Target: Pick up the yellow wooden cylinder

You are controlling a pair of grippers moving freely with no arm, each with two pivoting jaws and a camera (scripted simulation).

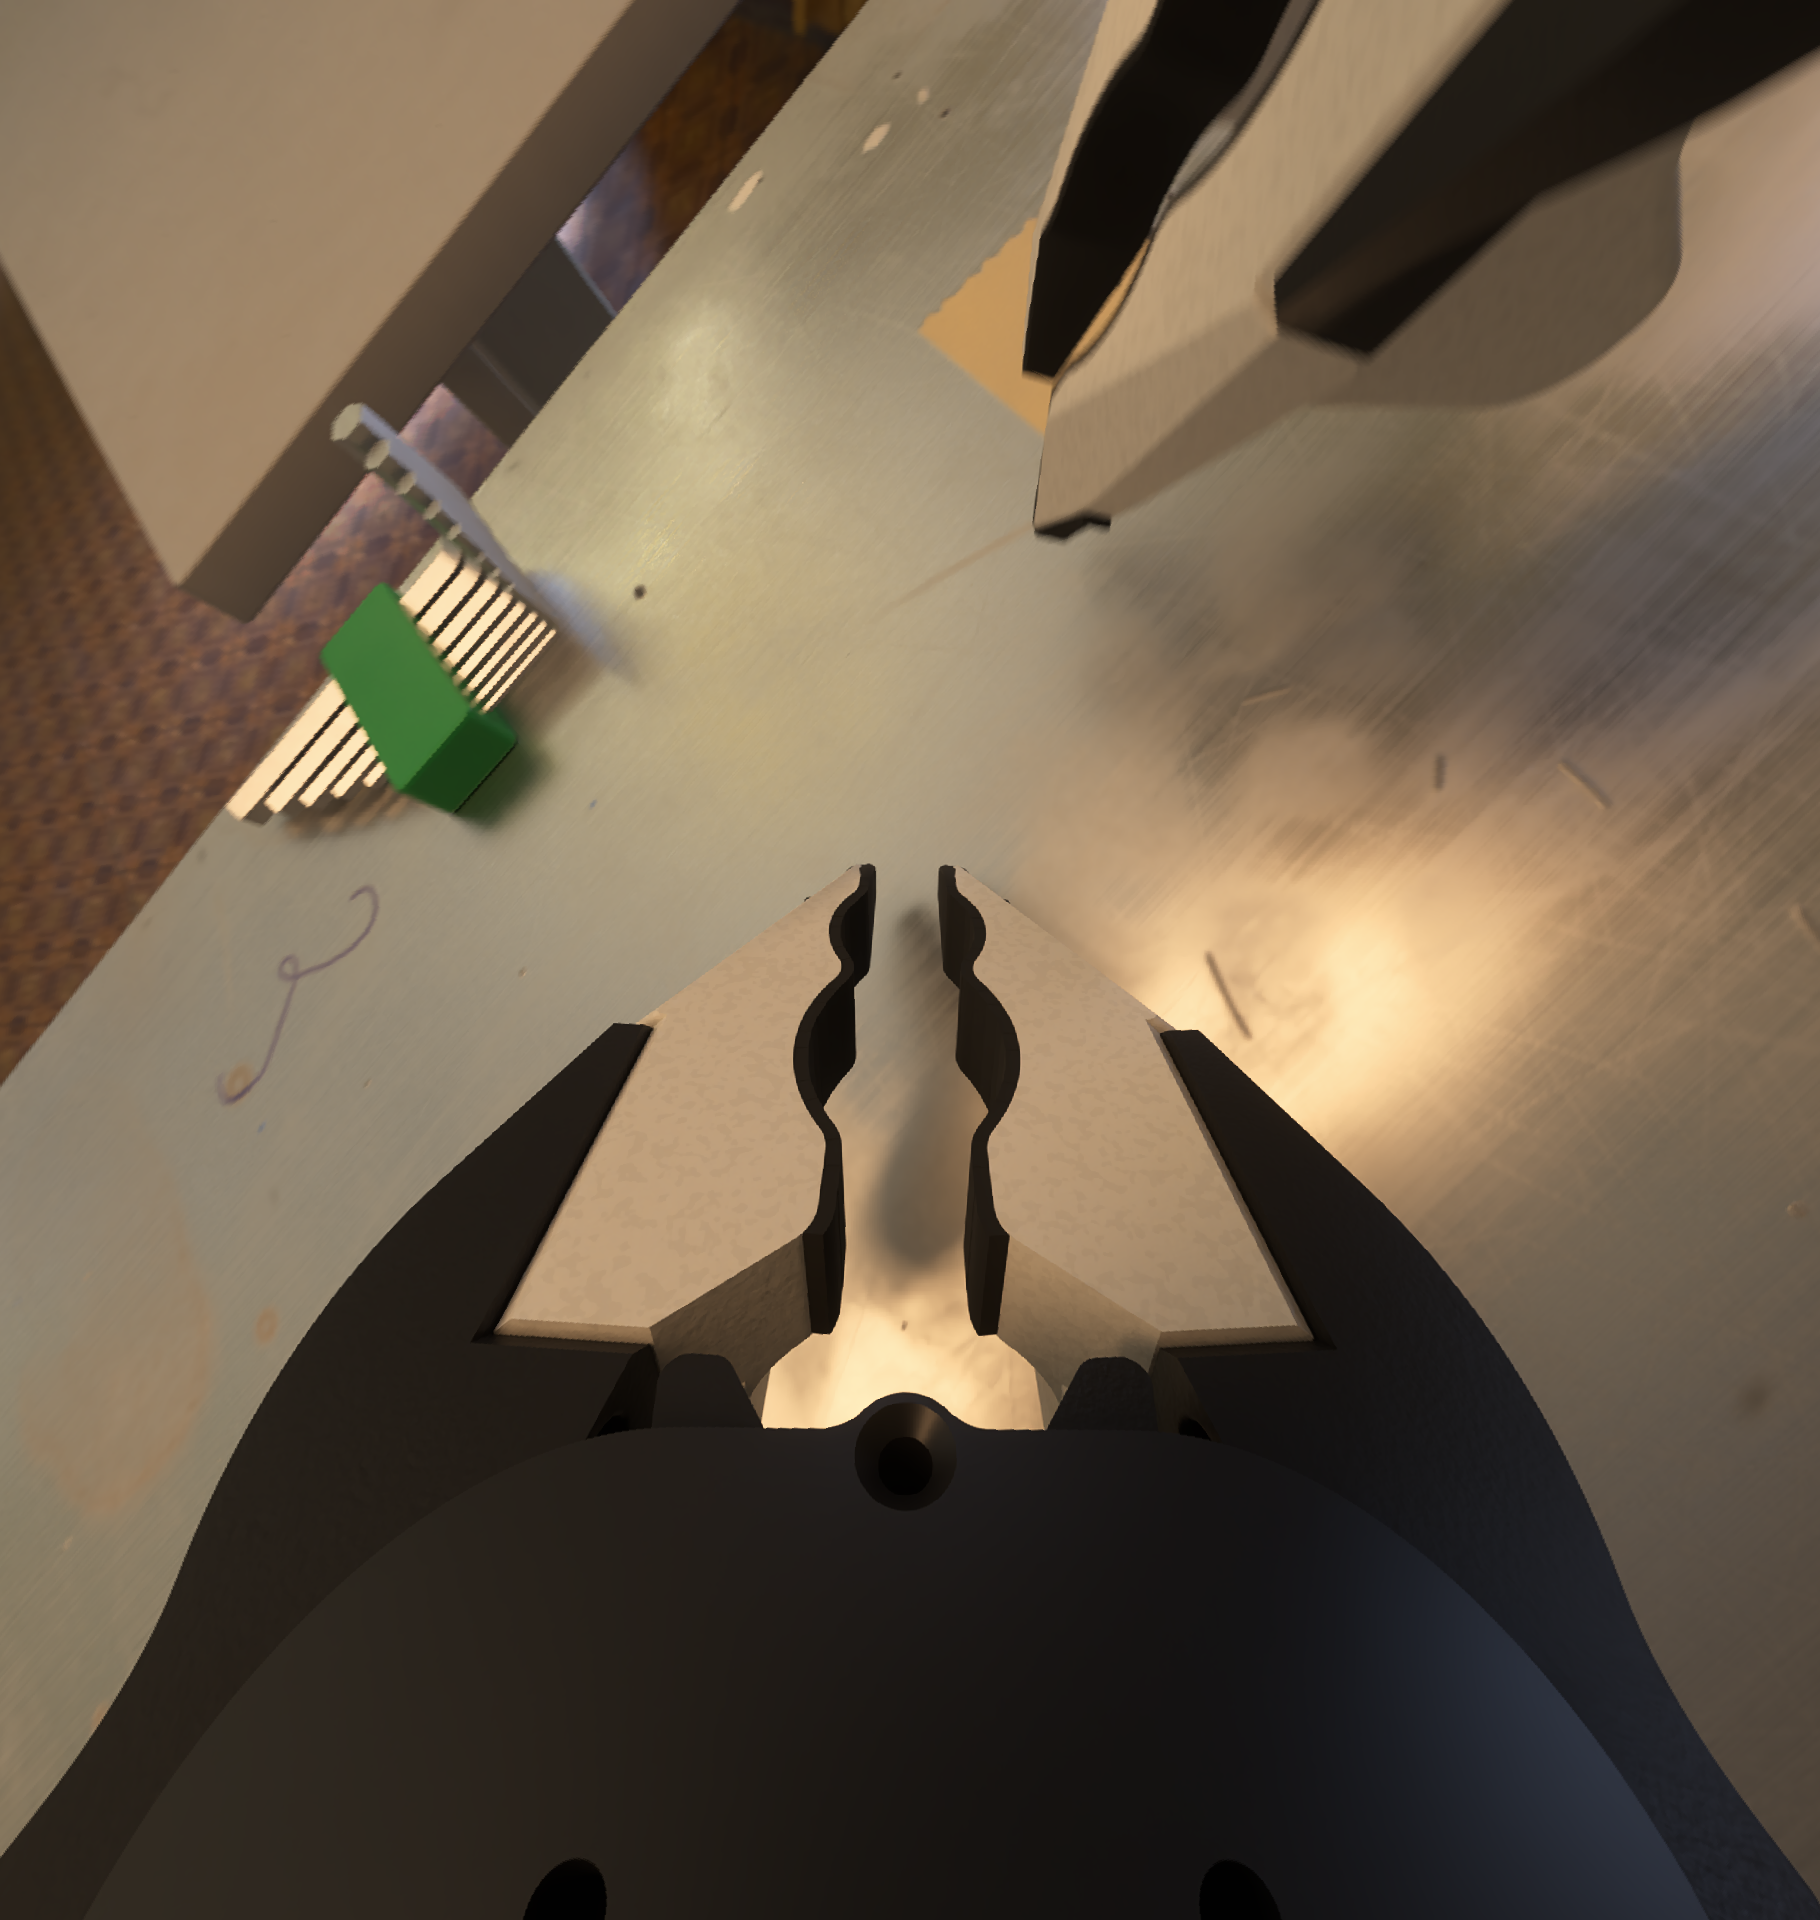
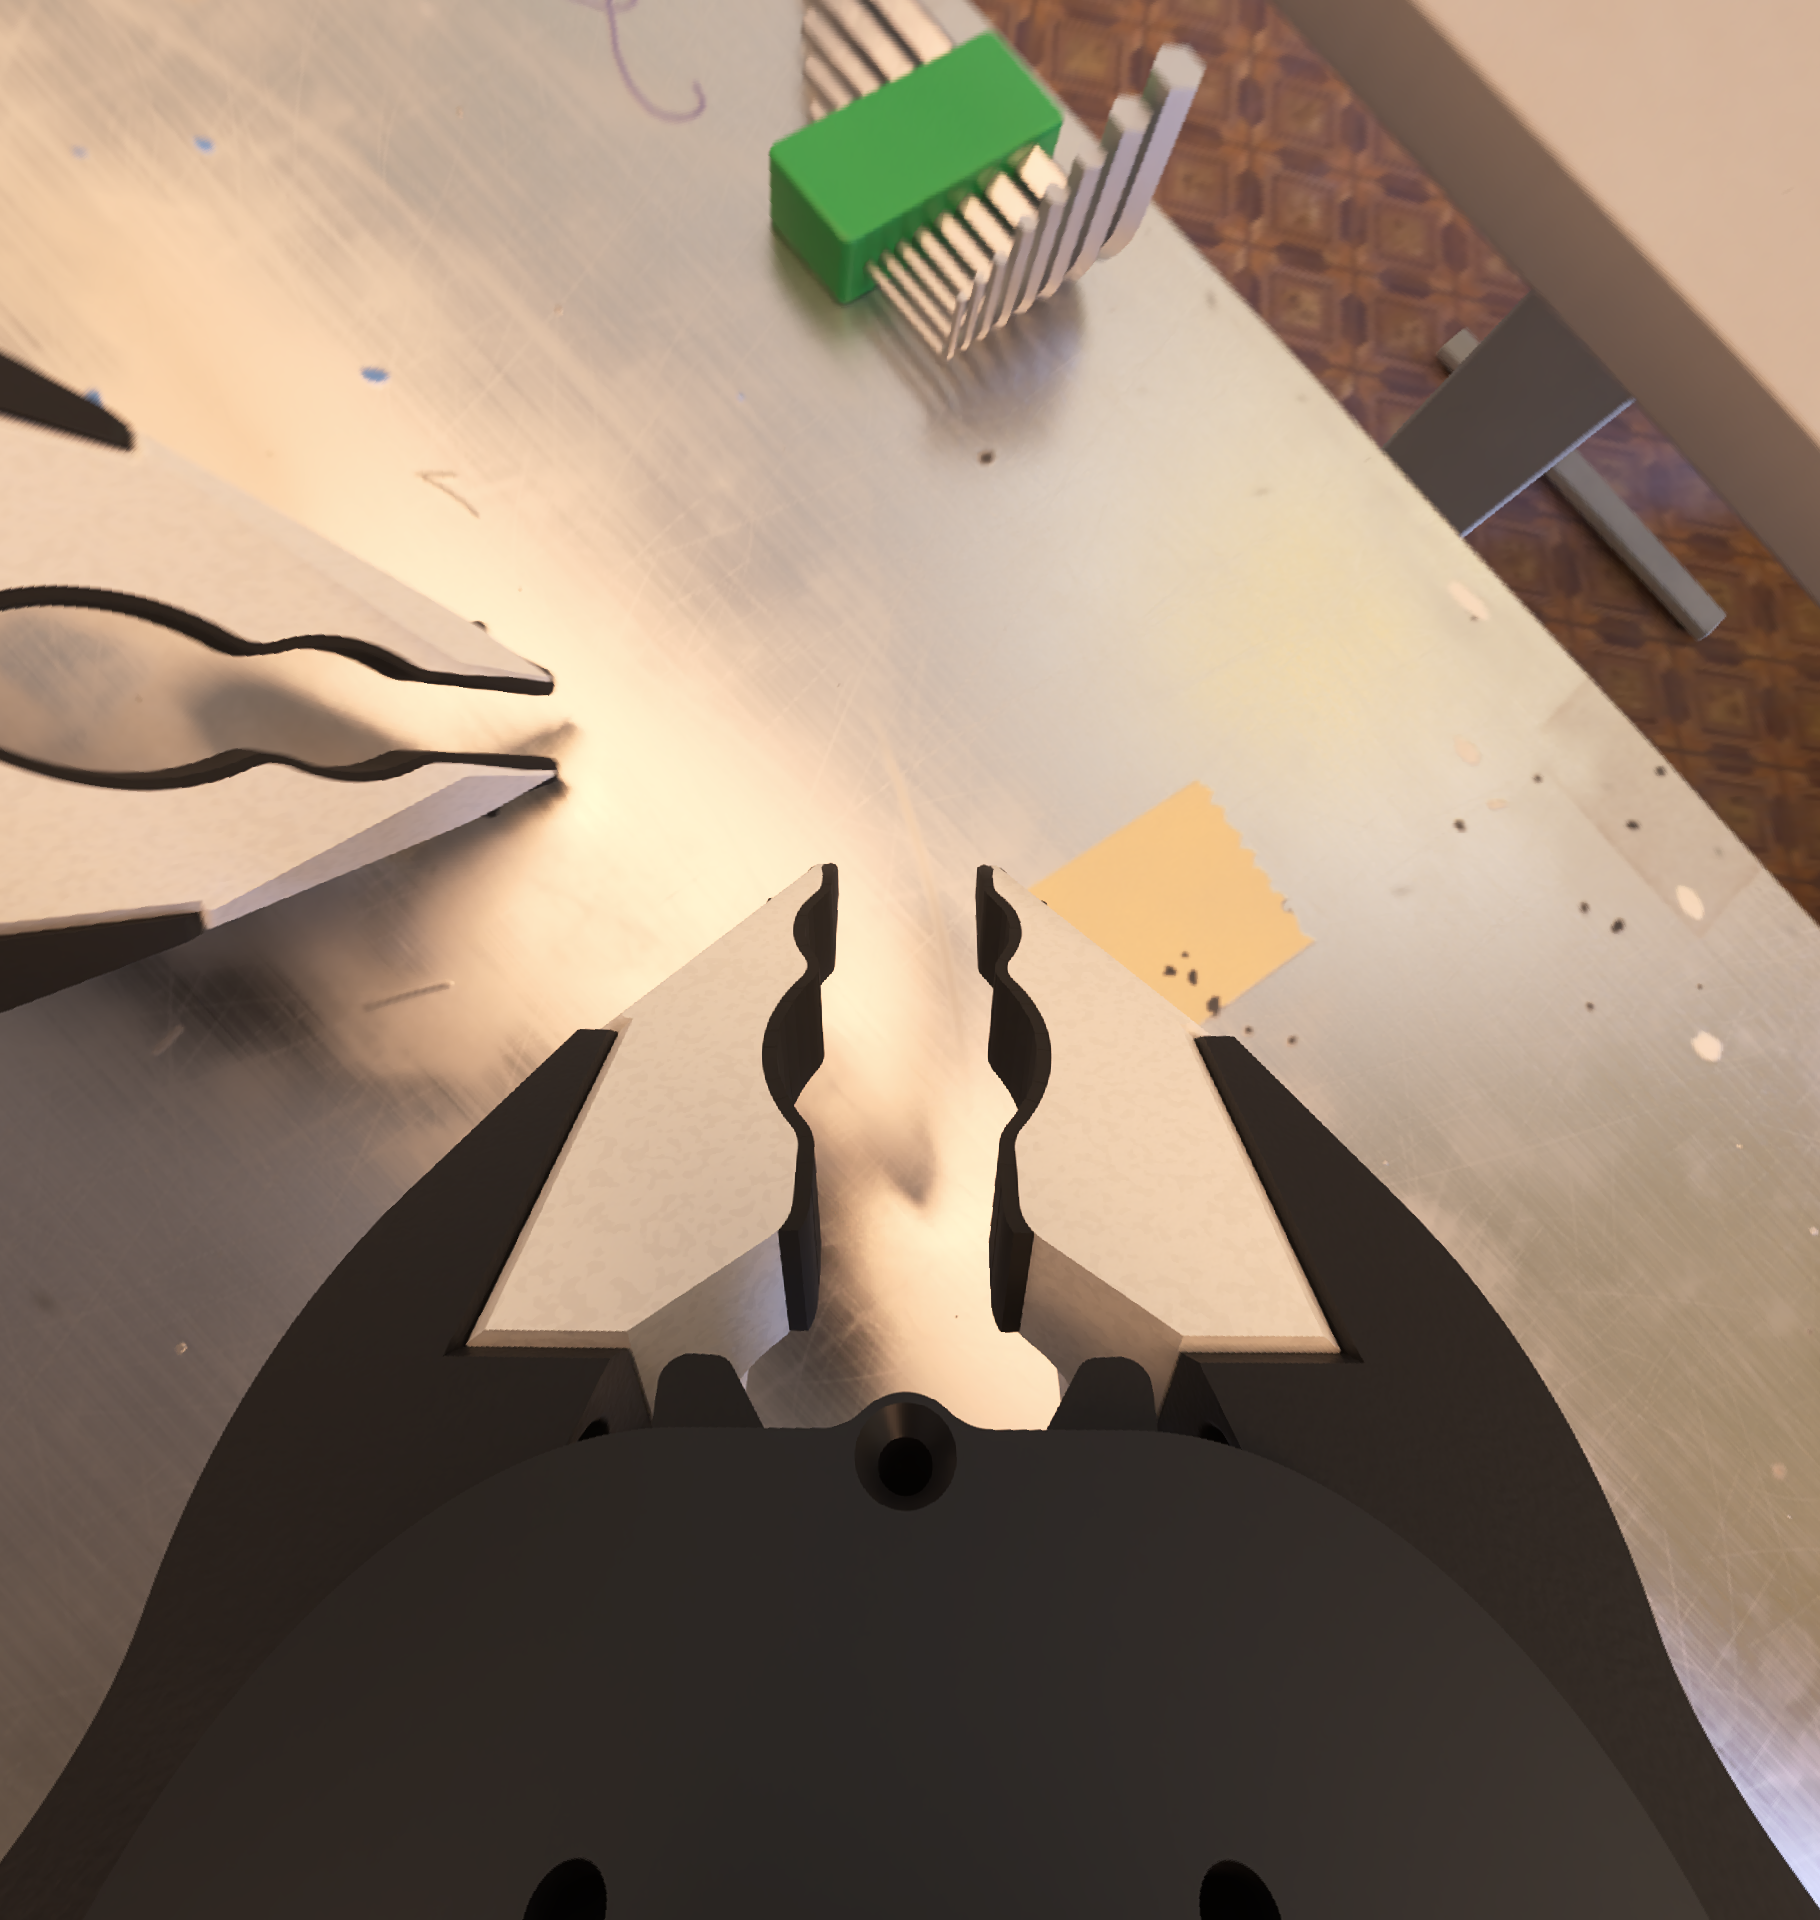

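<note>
No yellow wooden cylinder shows in either view. My left gripper (image 1: 906, 878) hovers over the scratched metal table (image 1: 1301, 831), jaws a narrow gap apart with nothing between them. It also shows in the right wrist view (image 2: 553, 725) at the left, tips close to the table. My right gripper (image 2: 906, 878) is open a little wider and empty, just left of a tan paper patch (image 2: 1176, 914). It also shows in the left wrist view (image 1: 1067, 457) at the top right.
A green block (image 1: 418, 717) (image 2: 906, 156) lies against a white slatted rack (image 1: 490, 613) (image 2: 1031, 249) near the table edge. Beyond the edge is patterned brown floor (image 2: 1301, 229) and a grey bracket (image 2: 1498, 416) under a pale wall.
</note>
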